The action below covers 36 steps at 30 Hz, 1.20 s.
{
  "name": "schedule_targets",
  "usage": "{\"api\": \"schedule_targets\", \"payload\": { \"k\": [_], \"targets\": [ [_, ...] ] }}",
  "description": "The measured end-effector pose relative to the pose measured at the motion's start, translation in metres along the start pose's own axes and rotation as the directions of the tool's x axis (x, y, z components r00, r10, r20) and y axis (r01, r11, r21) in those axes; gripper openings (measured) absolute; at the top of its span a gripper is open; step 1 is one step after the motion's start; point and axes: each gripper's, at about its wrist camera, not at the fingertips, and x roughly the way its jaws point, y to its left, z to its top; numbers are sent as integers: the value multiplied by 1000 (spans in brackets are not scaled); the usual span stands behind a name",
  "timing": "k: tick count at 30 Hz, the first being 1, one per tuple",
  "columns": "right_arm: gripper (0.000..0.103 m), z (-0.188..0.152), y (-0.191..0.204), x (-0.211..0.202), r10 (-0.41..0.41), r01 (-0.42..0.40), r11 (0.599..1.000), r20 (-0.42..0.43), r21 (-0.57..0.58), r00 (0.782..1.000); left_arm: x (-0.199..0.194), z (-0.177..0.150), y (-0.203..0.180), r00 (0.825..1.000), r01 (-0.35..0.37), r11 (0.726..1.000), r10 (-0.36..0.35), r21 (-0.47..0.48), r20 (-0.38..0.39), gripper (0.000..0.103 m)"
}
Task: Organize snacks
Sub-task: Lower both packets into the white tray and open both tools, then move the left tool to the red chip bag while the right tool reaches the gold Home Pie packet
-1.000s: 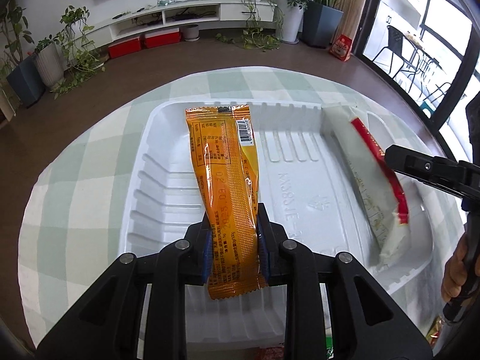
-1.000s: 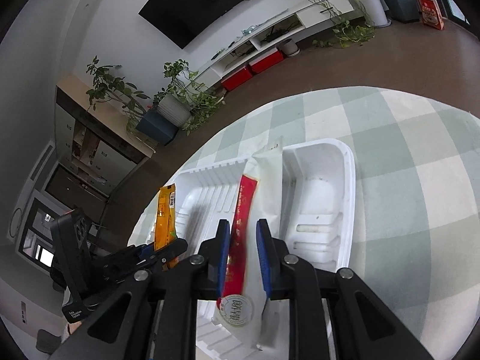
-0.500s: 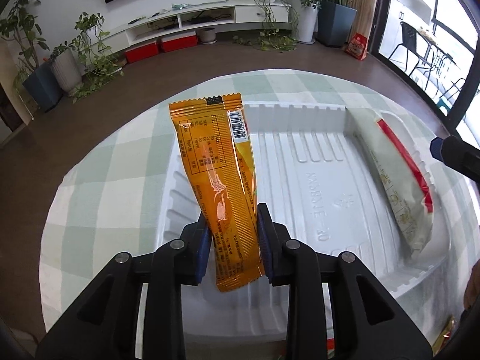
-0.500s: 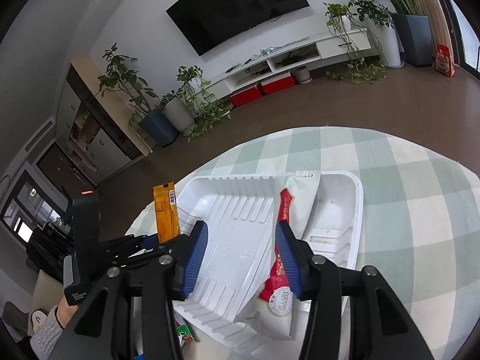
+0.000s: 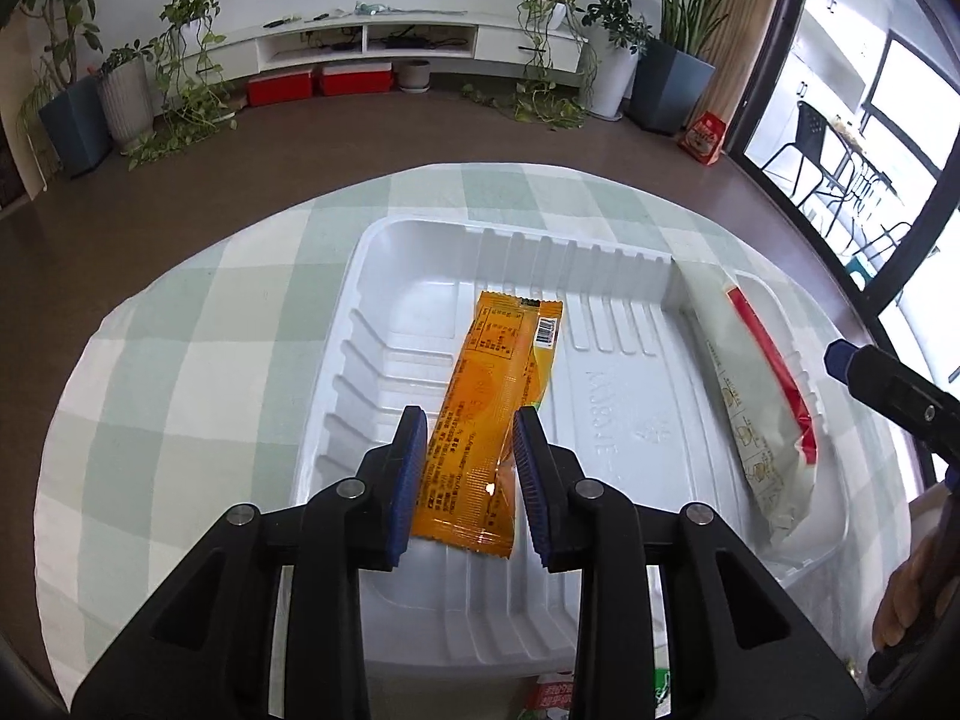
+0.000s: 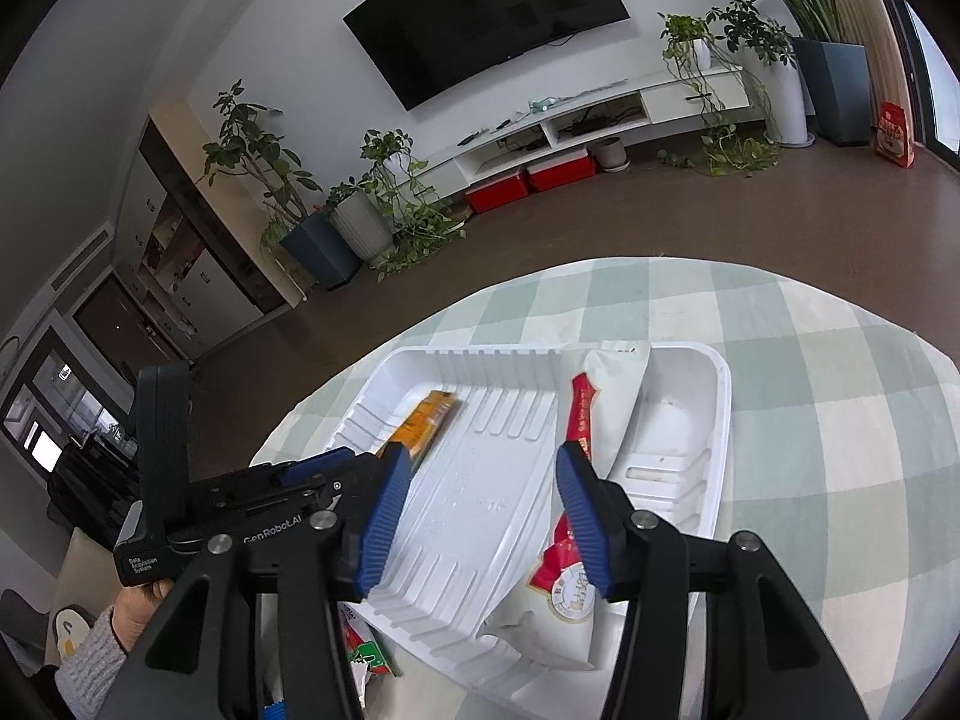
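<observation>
A white plastic tray sits on the checked tablecloth. An orange snack packet lies flat in its left half, running under the tips of my left gripper. The blue pads stand close on either side with a small gap, not pressing it. A white packet with a red stripe lies along the tray's right divider. My right gripper hangs above it, its jaws opening wide with nothing between them. The left wrist view shows that white packet and one right gripper finger.
The green and white tablecloth covers a round table with brown floor beyond. Loose snack wrappers lie at the near edge below the tray. A person's hand holds the left gripper's handle. Plants and a TV shelf stand far back.
The orange packet was held up half a second ago and now lies flat in the tray. My right gripper has opened, let go of the white packet and drawn back upward.
</observation>
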Motion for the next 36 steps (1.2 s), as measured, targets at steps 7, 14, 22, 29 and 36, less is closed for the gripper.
{"api": "schedule_targets", "payload": {
  "k": [7, 14, 22, 29, 36],
  "targets": [
    [56, -1, 1, -1, 7, -7, 1000, -6, -9, 1000, -15, -11, -1, 999, 27, 1000, -27, 11, 18, 28],
    [57, -7, 9, -7, 12, -12, 1000, -12, -24, 1000, -58, -26, -10, 996, 60, 997, -63, 50, 61, 28],
    [62, -23, 31, -43, 21, -21, 997, 5, -72, 1000, -134, -62, -6, 985, 139, 990, -142, 35, 99, 62],
    [70, -57, 60, -100, -3, 11, 984, 44, -175, 999, -204, -119, 3, 990, 77, 995, -83, 63, 116, 63],
    [71, -112, 76, -135, -79, 84, 954, 28, -287, 996, -232, -189, 26, 999, -14, 1000, 13, 15, 44, 67]
  ]
}}
